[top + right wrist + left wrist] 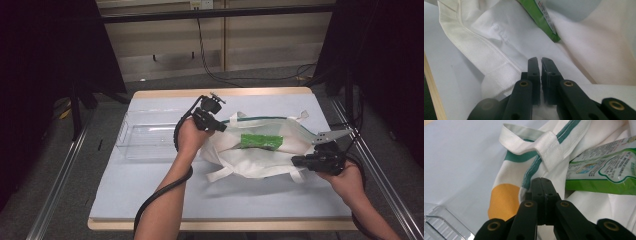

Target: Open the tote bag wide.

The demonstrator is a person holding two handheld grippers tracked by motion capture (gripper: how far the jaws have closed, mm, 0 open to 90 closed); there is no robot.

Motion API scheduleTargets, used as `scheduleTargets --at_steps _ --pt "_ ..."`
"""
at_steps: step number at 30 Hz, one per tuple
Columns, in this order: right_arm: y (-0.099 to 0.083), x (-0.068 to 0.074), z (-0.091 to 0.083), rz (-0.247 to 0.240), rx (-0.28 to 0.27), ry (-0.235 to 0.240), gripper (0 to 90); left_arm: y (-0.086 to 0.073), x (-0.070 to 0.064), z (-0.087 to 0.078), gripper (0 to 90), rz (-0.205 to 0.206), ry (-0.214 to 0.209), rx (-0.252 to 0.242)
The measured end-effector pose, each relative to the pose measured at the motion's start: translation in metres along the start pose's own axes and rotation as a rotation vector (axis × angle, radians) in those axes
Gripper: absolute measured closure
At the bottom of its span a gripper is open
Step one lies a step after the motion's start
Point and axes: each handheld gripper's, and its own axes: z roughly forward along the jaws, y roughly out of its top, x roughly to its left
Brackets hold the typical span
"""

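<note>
A white cloth bag [250, 161] with green trim lies open on its side at mid-table, and a green packet [261, 141] rests inside it. My left gripper [223, 128] is shut on the bag's left rim. In the left gripper view the jaws [541, 180] pinch the green-trimmed edge [531, 170] beside an orange spot [504, 200], with the packet [604, 170] to the right. My right gripper [295, 161] is shut on the bag's near right edge. In the right gripper view its jaws [540, 60] clamp white fabric [499, 37], and the packet's corner [541, 17] lies beyond.
A clear plastic tray [145, 142] sits on the pale blue mat [150, 195] left of the bag, and its corner [439, 225] is near my left gripper. The wooden table edge [215, 225] runs along the front. Cables trail from both grippers.
</note>
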Motion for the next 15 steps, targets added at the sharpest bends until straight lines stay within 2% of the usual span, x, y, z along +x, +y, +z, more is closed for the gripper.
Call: scheduleTargets --at_steps 2,5,11,15 --pt "-0.0014 -0.0002 -0.0002 0.003 -0.005 0.004 85.6 0.0002 0.0010 -0.0001 90.0 -0.008 0.017 -0.015" --pt "-0.0036 0.0002 0.0006 0.005 -0.005 0.004 85.6 0.0011 0.0040 -0.0014 90.0 -0.008 0.020 -0.015" --pt "-0.0052 -0.0007 0.0007 0.006 -0.028 0.009 85.5 0.0000 0.0014 -0.0015 90.0 -0.021 -0.001 -0.026" --pt "-0.0027 -0.0007 -0.0006 0.010 -0.039 0.011 85.5 -0.0009 -0.0026 -0.0052 90.0 -0.005 -0.022 -0.036"
